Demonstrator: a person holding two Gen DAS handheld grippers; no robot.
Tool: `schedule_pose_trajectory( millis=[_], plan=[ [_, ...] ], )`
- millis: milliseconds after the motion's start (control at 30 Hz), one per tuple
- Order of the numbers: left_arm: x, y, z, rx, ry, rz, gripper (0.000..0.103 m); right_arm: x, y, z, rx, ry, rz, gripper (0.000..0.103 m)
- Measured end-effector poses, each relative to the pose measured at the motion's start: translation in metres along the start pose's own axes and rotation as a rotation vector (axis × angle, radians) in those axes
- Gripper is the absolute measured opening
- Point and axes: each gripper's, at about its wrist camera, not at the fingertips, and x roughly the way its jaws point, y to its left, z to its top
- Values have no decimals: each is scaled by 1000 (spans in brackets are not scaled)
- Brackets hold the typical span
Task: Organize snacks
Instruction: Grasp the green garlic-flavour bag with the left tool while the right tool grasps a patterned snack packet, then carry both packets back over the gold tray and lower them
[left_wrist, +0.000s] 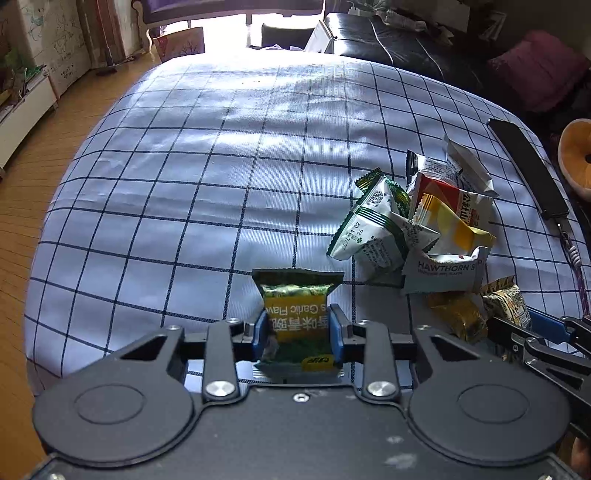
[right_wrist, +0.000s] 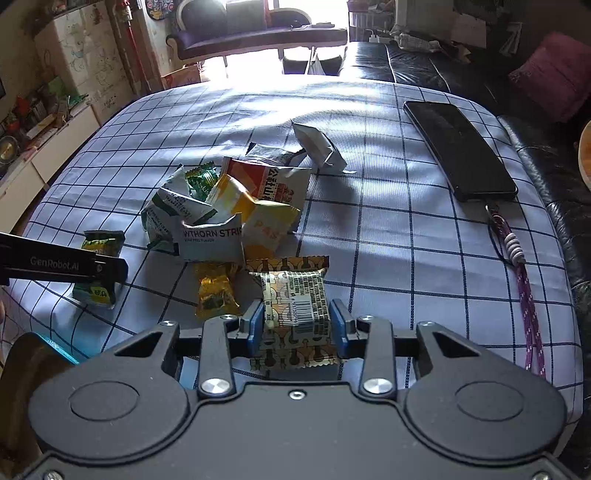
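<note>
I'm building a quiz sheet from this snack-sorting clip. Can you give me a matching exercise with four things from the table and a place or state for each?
Things:
1. green and yellow garlic-flavour snack packet
2. brown patterned snack packet with a barcode label
3. black smartphone
4. grey Hawthorn Strips packet

Places or states:
A. in the heap of snack packets
B. between the fingers of the right gripper
C. flat on the checked cloth, a purple cord at its near end
D. between the fingers of the left gripper

Pairs: 1-D, 2-B, 3-C, 4-A
</note>
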Motion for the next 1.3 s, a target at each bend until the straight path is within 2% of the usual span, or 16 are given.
schedule_pose_trajectory(
  millis=[100,233,433,767,1033,1300],
  plan=[
    [-6,6,1,-29,5,-40,30,-9,-1,1,35,-20,27,44],
    [-25,5,-1,-18,-26,-39,30,-25,3,1,49,-55,12,44],
    [-57,12,-13,-43,-28,-78,30,-53,6,-5,77,-74,25,44],
    [-109,17,-64,1,-10,-88,30,-94,7,-42,137,-69,42,44],
    [-122,22,-106,-5,16,-78,30,-120,11,-76,190,-52,52,44],
    [-131,19,-134,-9,23,-64,31,-134,17,-97,207,-63,37,44]
  ],
)
